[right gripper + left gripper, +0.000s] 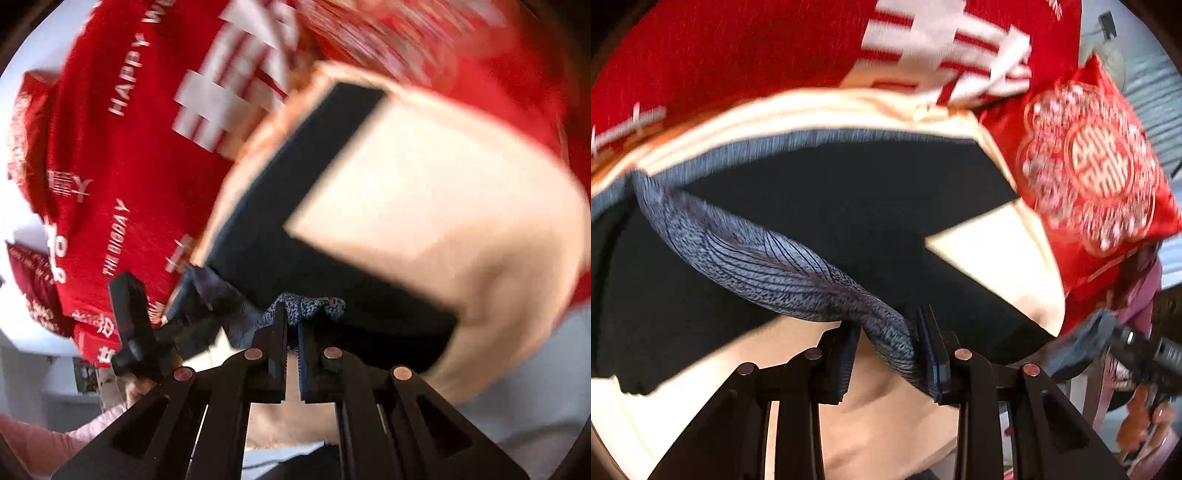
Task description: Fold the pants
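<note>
Dark pants [820, 184] lie spread on a cream sheet [993, 236], their grey-blue patterned waistband [757, 258] pulled up into a ridge. My left gripper [892, 334] is shut on that waistband, with the cloth pinched between its pads. In the right wrist view, the pants [295, 192] run away from my right gripper [293, 321], which is shut on a bunched bit of waistband [314, 304]. The other gripper [173, 314] shows at the left, also gripping the waistband. Both views are blurred.
A red blanket with white lettering [738, 59] covers the far side of the bed [122, 166]. A red patterned cushion [1093, 166] sits at the right. A person's hand [1141, 417] holds the right gripper's handle; a pink sleeve [48, 443] shows low left.
</note>
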The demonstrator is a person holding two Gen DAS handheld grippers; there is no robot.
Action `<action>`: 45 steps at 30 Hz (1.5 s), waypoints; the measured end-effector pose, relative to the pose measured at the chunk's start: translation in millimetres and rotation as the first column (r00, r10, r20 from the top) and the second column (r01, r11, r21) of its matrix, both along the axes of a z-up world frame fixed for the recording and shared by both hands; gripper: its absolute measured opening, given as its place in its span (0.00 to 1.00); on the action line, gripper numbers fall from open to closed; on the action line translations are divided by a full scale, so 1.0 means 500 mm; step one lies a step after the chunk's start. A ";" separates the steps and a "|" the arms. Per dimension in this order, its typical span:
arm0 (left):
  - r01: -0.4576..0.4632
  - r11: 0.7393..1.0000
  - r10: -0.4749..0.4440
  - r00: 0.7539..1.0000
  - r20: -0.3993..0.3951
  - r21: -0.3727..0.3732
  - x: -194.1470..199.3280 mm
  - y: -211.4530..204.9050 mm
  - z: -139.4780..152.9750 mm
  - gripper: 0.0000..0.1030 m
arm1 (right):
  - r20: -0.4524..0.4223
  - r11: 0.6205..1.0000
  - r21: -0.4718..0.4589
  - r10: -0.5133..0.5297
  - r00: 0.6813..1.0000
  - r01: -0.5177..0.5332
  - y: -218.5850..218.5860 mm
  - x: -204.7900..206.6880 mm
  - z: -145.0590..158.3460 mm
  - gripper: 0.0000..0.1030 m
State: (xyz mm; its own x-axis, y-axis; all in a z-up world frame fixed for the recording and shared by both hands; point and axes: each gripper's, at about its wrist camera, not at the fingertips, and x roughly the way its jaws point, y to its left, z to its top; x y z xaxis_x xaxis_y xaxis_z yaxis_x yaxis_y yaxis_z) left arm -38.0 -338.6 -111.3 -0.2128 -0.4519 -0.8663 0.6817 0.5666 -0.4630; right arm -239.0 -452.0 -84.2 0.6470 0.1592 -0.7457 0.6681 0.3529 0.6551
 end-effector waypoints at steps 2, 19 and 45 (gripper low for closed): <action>-0.009 1.000 0.009 1.000 0.015 -0.008 0.021 -0.028 0.016 0.33 | 0.031 1.000 -0.022 0.022 0.999 -0.022 -0.061 0.041 0.029 0.04; -0.122 0.976 0.056 0.941 0.334 0.182 0.163 -0.086 0.002 0.70 | -0.335 0.870 -0.323 0.262 0.905 -0.372 -0.401 0.415 -0.005 0.73; -0.297 0.890 0.166 0.917 0.362 0.345 0.202 0.008 -0.125 0.70 | -0.447 0.975 -0.137 0.095 0.889 -0.173 -0.344 0.271 -0.218 0.13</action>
